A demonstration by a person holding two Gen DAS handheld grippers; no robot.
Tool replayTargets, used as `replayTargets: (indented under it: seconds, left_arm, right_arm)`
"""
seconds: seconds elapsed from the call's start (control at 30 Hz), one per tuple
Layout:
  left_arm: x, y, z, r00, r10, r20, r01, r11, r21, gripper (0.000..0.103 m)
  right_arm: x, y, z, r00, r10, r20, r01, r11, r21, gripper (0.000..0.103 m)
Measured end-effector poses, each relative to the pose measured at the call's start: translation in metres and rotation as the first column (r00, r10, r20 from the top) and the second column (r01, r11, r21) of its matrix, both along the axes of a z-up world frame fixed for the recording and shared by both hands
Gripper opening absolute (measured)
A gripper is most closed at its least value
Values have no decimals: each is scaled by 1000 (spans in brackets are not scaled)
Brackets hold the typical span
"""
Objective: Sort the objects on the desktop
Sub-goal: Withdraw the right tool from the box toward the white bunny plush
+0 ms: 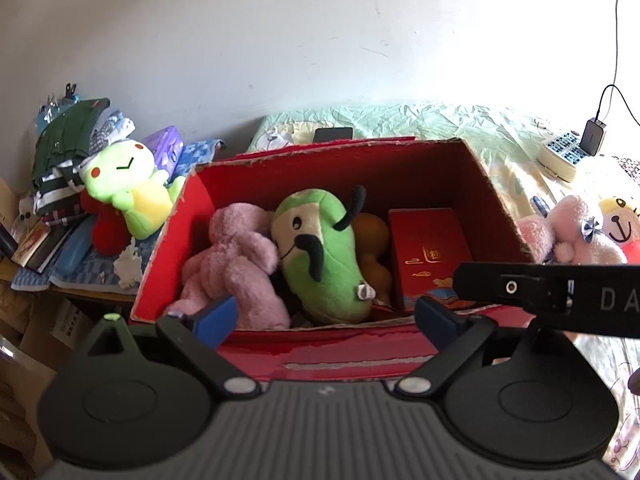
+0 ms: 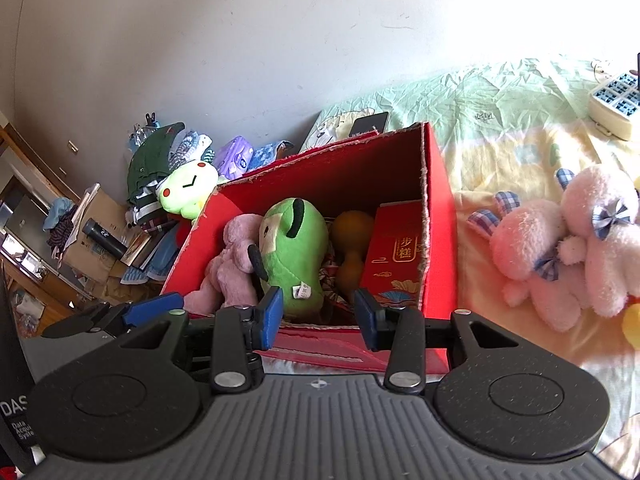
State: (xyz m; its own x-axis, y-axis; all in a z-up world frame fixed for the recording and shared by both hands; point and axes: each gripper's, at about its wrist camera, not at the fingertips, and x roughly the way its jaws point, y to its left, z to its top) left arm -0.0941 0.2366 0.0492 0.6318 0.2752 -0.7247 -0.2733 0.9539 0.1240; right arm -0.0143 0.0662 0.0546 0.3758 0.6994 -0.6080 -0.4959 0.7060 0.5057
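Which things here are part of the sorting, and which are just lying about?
Job:
red box
green plush and mauve plush inside it
pink bunny plush on the bed
left gripper, right gripper, both open

Lying about:
power strip
phone
clothes pile

1. The cardboard box (image 1: 472, 168) is red inside and out.
2. The pea-pod plush (image 1: 320, 256) is green with black marks.
3. The small packet (image 2: 394, 264) is red with gold lettering.
4. The rabbit plush (image 2: 560, 248) is pale pink, with blue-checked bows.
5. The bedsheet (image 2: 500, 96) is mint and yellow.
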Motion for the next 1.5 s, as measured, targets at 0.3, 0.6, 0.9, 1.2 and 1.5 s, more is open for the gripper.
replayTargets:
  seconds: [0.3, 0.6, 0.9, 1.2, 1.5]
  left_arm:
    - [-3, -27, 6, 1000, -8, -16, 8, 1000, -7, 95]
    - [0, -54, 0, 998, 3, -56, -5, 1000, -27, 97]
    - [9, -88, -11, 996, -6, -94, 2, 999, -41, 98]
    - [23, -119, -30, 988, -19, -151, 9, 998, -69, 99]
    - [32, -158, -53, 975, -120, -186, 92, 985, -149, 99]
  right_arm:
    - [-4, -24, 6, 1000, 12, 15, -12, 1000, 3, 49]
    - [2, -52, 2, 1000, 23, -3, -23, 1000, 0, 49]
    - [9, -81, -6, 999, 39, -22, -39, 999, -11, 49]
    - [23, -110, -19, 998, 36, -53, -38, 999, -30, 49]
    - [36, -150, -40, 994, -6, -111, 1, 999, -47, 49]
